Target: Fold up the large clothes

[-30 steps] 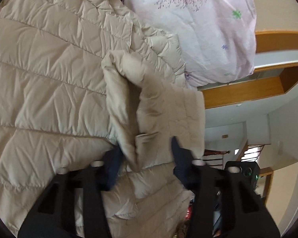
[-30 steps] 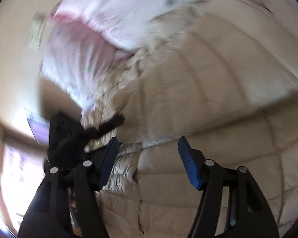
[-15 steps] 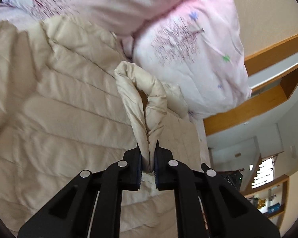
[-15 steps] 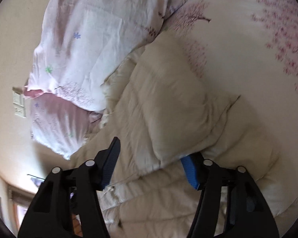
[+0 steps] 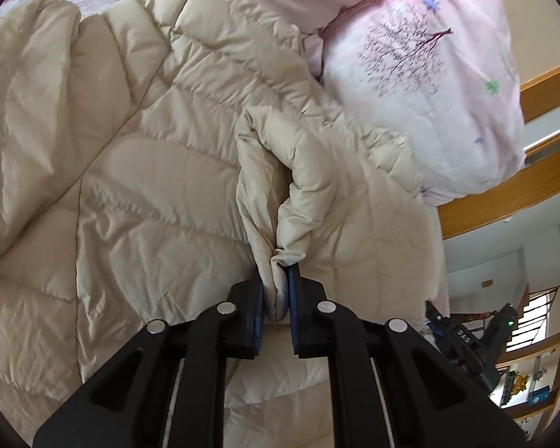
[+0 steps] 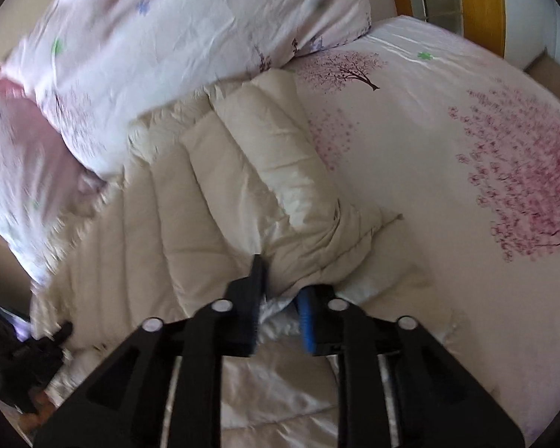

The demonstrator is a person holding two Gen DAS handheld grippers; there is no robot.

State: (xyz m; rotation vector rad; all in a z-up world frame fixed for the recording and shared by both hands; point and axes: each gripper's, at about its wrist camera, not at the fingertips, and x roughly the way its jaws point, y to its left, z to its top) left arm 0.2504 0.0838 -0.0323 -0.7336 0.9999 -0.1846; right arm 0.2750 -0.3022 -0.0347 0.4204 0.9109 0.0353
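The right gripper [image 6: 278, 298] pinches a fold of the beige puffer coat [image 6: 242, 171]. The coat lies on the blossom-print bedsheet [image 6: 448, 149], just below the pillow [image 6: 168, 37].

Only one bit of lettering is showing up right now: in the left wrist view, white capitals are reading "BAS" on the black device [image 5: 463, 339] sitting at the lower right edge of the bed, and the rest of that word is running out of sight. A small blue box [image 5: 537, 399] on the shelf below is carrying a pale mark, but it is coming through too tiny to read. The right wrist view is offering no lettering at all.
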